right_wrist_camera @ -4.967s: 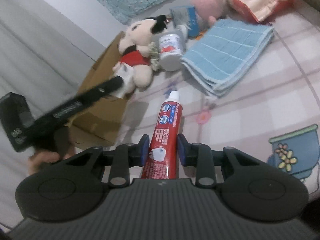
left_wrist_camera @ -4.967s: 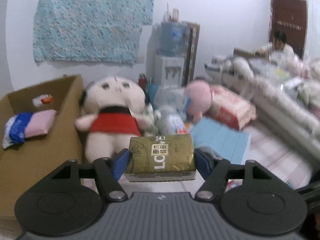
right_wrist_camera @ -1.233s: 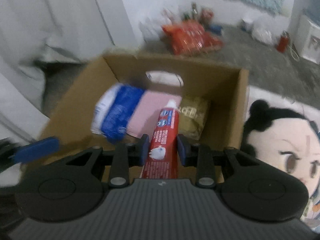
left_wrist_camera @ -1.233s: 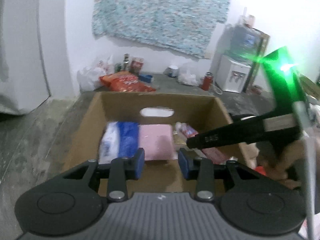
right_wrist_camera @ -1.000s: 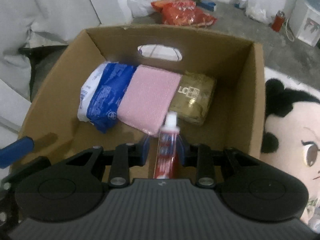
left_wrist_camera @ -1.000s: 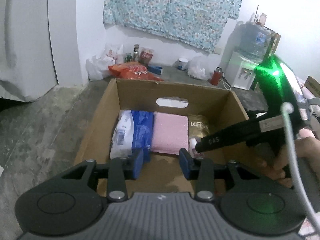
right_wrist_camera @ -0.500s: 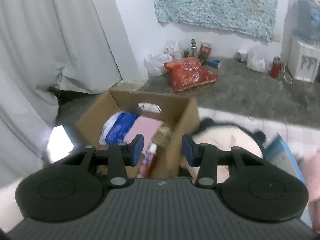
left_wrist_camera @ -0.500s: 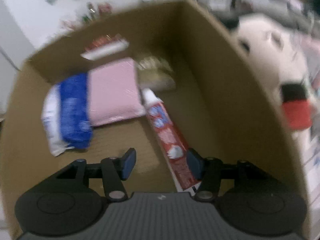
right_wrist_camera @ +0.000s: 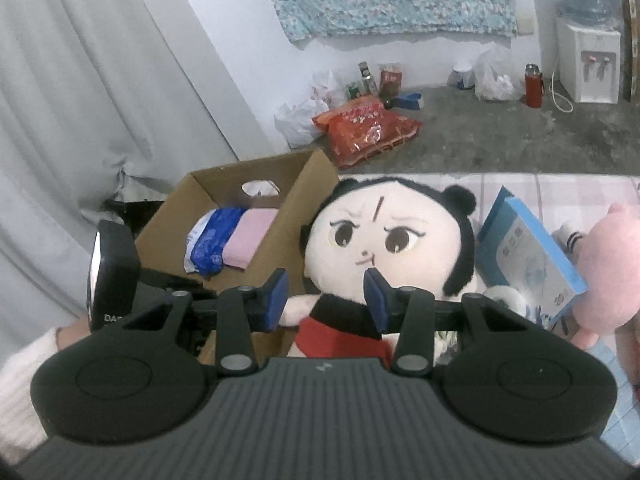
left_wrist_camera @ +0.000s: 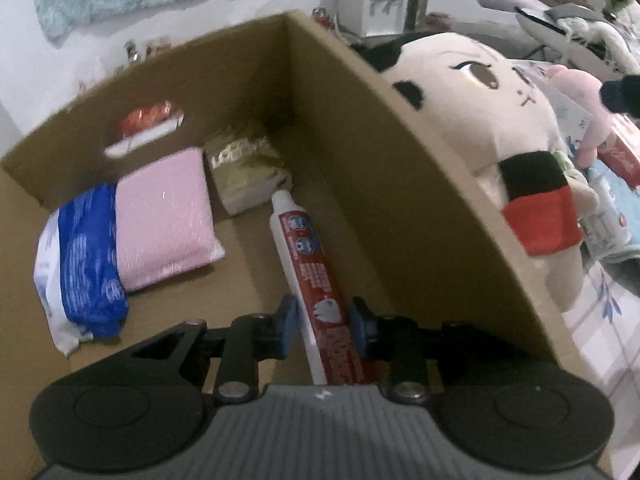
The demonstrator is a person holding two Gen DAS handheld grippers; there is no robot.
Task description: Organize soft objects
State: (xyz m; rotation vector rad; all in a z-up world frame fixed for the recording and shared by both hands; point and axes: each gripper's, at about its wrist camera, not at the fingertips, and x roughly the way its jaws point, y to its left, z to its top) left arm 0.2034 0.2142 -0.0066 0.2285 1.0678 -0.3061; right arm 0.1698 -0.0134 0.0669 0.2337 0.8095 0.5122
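Observation:
A red and white toothpaste tube lies on the floor of the cardboard box. My left gripper reaches down into the box. Its jaws are closing on the tube's lower end, with the blue pads against both sides. Behind the tube lie a pink pack, a blue pack and a gold pack. My right gripper hangs open and empty outside the box, in front of the big-headed plush doll that leans on the box's wall.
A blue box and a pink plush stand right of the doll. A red bag and bottles lie on the grey floor behind. A grey curtain hangs at the left. A hand in a white sleeve holds the left tool.
The right gripper let the toothpaste tube go into the box and drew back and up. The left gripper dropped into the box, opened wide, then closed around the tube.

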